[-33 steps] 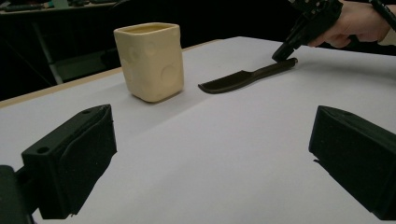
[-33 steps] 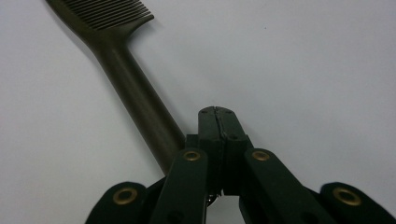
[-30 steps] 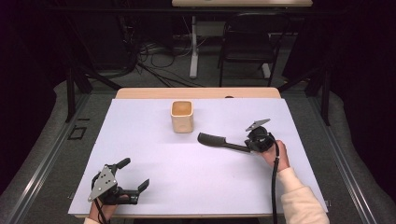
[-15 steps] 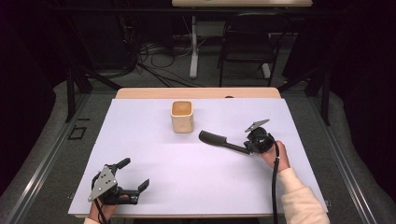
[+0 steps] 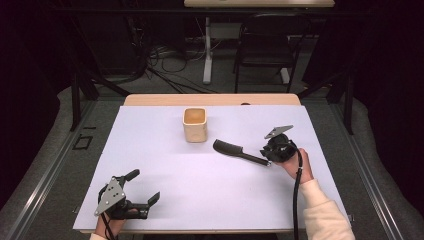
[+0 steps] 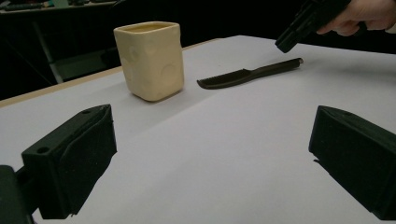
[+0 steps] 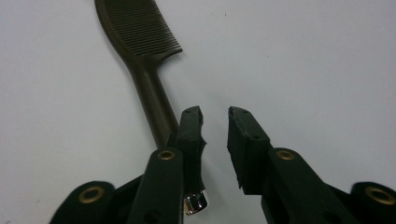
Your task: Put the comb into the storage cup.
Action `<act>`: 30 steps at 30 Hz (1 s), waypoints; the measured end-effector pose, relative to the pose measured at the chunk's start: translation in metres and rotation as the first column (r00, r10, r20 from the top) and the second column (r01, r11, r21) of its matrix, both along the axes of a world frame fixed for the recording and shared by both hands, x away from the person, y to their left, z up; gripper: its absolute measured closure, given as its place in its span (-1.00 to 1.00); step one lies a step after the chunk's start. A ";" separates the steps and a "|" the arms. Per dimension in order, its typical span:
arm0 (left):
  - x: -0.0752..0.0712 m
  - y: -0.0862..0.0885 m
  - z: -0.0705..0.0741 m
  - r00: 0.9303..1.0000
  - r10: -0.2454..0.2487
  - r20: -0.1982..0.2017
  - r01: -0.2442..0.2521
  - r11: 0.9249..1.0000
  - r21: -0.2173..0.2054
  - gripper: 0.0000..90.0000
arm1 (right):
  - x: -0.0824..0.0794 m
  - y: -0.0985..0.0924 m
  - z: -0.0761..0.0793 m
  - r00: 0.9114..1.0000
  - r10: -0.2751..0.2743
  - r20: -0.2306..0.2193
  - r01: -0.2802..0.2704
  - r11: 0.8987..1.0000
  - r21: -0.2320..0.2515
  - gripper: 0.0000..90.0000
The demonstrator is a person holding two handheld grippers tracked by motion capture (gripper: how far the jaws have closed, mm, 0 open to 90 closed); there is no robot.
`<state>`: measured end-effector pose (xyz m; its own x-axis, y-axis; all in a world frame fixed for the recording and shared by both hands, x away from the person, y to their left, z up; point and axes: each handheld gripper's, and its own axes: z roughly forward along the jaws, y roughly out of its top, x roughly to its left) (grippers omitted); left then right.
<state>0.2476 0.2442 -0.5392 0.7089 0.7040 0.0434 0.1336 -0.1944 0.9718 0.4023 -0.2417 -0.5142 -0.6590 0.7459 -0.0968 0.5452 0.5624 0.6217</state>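
Comb (image 5: pixel 236 151): I see it flat on the table (image 5: pixel 210 200), right of the cup (image 5: pixel 195 125).
Right gripper (image 7: pixel 215 126): just opening, slightly parted, gripping nothing; handle passes beside one jaw.
Left gripper (image 6: pixel 205 154): spread, idle.
Risk: I may nudge the handle aside.

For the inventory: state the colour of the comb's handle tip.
Shiny silver cap on the dark brown comb; clearest in the right gripper view.

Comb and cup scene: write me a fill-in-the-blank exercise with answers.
1. The comb lies flat on the ____.
2. The cream cup stands ____ beside the comb's toothed end.
3. The right gripper has just been opening; its jaws stand apart with ____ between them.
4. The left gripper is ____.

Missing words: table; upright; nothing; open
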 end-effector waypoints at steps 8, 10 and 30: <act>0.000 0.000 0.000 1.000 0.002 0.000 -0.002 1.000 0.001 -0.99 | -0.003 0.004 0.010 0.999 0.052 -0.009 -0.052 0.998 0.028 0.16; 0.000 0.000 0.000 1.000 0.002 -0.001 -0.002 1.000 0.001 -0.99 | -0.003 0.006 0.011 0.998 0.061 -0.012 -0.061 0.998 0.031 -0.04; 0.001 0.000 0.000 1.000 0.004 -0.002 -0.004 1.000 -0.001 -0.99 | 0.002 0.031 0.008 0.985 0.153 -0.079 -0.158 0.986 -0.060 -0.92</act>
